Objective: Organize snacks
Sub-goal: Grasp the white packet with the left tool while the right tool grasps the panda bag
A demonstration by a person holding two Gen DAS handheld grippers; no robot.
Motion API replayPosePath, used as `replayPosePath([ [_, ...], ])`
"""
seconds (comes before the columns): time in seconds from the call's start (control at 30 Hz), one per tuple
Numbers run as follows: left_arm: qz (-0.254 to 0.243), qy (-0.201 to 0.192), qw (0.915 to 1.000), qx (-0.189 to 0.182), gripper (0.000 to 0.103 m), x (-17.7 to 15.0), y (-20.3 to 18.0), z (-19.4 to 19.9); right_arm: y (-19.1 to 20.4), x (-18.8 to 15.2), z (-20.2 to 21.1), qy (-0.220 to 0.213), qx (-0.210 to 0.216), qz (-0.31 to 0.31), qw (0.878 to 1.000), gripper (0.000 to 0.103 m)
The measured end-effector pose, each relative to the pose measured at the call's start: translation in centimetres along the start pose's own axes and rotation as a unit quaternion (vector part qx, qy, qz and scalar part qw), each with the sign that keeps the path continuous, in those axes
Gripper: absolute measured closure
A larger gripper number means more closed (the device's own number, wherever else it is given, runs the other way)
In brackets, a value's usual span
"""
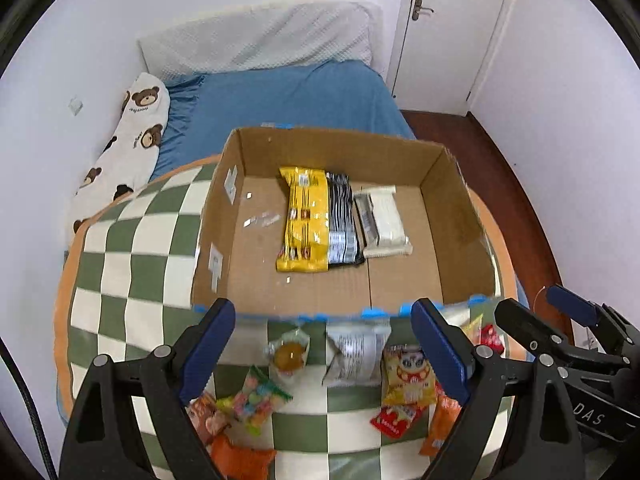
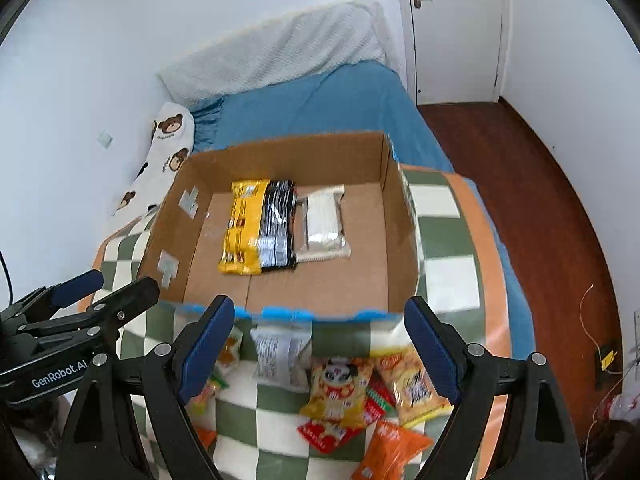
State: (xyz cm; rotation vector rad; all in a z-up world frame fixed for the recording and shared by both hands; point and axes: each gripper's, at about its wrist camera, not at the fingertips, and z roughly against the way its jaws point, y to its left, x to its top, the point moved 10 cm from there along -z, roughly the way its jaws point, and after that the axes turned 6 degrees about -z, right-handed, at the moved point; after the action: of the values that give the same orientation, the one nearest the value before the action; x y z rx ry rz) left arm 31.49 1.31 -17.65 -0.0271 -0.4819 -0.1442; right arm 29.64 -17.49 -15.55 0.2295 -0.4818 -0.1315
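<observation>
An open cardboard box (image 1: pixel 320 144) (image 2: pixel 280 156) stands on a green-and-white checkered quilt (image 1: pixel 132 264) (image 2: pixel 448 280). Side by side in it lie a yellow pack (image 1: pixel 304 220) (image 2: pixel 242 226), a black pack (image 1: pixel 340 220) (image 2: pixel 276 228) and a white pack (image 1: pixel 386 220) (image 2: pixel 324 224). Loose snacks lie in front of the box: a jelly cup (image 1: pixel 289 354), a silver pack (image 1: pixel 356 354) (image 2: pixel 280 354), a yellow panda pack (image 1: pixel 408 376) (image 2: pixel 340 392), a red pack (image 1: pixel 396 420) and orange bags (image 2: pixel 392 448). My left gripper (image 1: pixel 324 308) (image 2: pixel 124 280) and right gripper (image 2: pixel 319 306) (image 1: pixel 532 300) hover open above them, both empty.
The quilt lies on a bed with a blue sheet (image 1: pixel 292 96) and a bear-print pillow (image 1: pixel 132 136) at the left wall. A white door (image 1: pixel 452 28) and dark wooden floor (image 2: pixel 540 220) are at the right. A colourful candy bag (image 1: pixel 260 398) lies near the left finger.
</observation>
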Motion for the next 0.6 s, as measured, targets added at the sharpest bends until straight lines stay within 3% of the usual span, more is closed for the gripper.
replayPosePath([
  [0.1,0.002,0.019,0.9998,0.005,0.013,-2.1,0.3,-1.1,-0.6,-2.3,-0.8,0.023,0.001,-0.014,1.000,0.014],
  [0.27,0.000,0.094,0.9956,0.003,0.013,-6.5,0.1,-6.6,-2.7,-7.5,-5.8,0.088,-0.010,-0.047,0.995,0.014],
  [0.43,-0.008,0.178,0.9839,-0.017,0.015,-9.5,-1.8,-13.5,-4.8,-11.6,-11.1,0.139,-0.028,-0.064,0.988,0.021],
  [0.6,-0.007,0.230,0.9717,-0.053,0.015,-10.9,-4.7,-18.0,-6.9,-13.5,-12.8,0.159,-0.035,-0.074,0.984,0.021],
])
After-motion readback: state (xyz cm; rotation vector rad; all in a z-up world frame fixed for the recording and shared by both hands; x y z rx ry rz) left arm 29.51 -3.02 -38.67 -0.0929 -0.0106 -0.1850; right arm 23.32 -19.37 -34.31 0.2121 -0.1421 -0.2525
